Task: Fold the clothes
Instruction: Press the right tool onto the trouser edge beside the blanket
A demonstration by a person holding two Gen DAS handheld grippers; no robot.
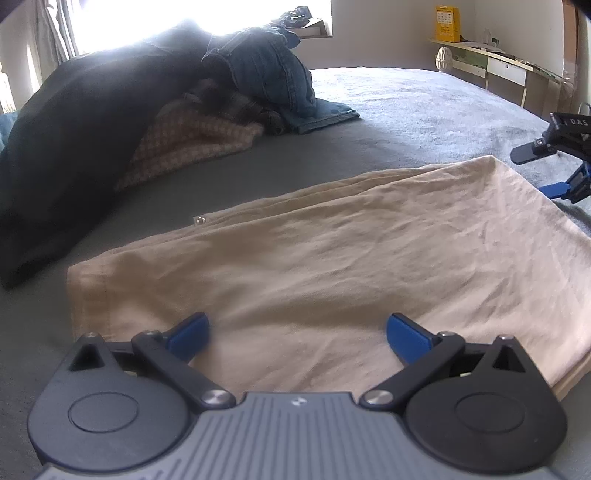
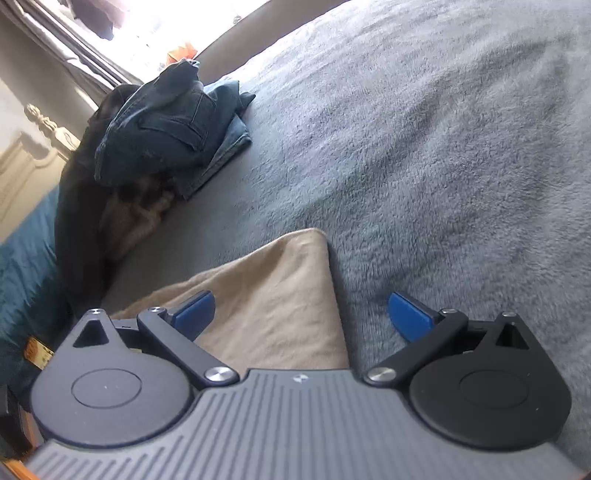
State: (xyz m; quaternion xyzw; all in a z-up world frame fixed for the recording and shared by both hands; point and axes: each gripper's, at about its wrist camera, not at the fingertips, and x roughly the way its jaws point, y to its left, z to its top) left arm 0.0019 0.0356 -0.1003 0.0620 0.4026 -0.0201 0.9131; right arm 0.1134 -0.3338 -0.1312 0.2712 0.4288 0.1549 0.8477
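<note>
My left gripper [image 1: 297,332]: jaws spread as wide as they go, blue fingertips [image 1: 190,332] over the near part of the beige garment, nothing caught between them.

My right gripper [image 2: 301,314]: jaws likewise wide apart and holding nothing; the left fingertip sits over beige cloth, the right one over bare blanket, with the garment's corner lying in the gap. Seen from the left wrist, it shows at the right edge [image 1: 543,166], just beside the garment's far right corner.

Beige garment [image 1: 314,258]: lies flat on the bed, folded into a broad block with creases running across it. A small metal snap [image 1: 200,220] shows at its far left edge. From the right wrist I see one pointed corner [image 2: 280,295] of it reaching onto the fleece.

Grey blanket [image 2: 424,147]: fleecy, covers the bed, carries everything listed.

Checked fabric [image 1: 192,144]: a tan, small-patterned piece, beyond the beige garment and well apart from it, partly under the dark pile.

Dark garment [image 1: 74,147]: large, black or navy, heaped along the left side.

Blue jeans [image 1: 269,77]: bunched on top of the pile, one leg hem trailing onto the blanket; back pockets visible from the right wrist [image 2: 166,125].

Window [image 1: 147,22]: bright, behind the pile.

Shelf [image 1: 491,55]: on the far right wall, with a yellow box [image 1: 447,24] standing on it.
</note>
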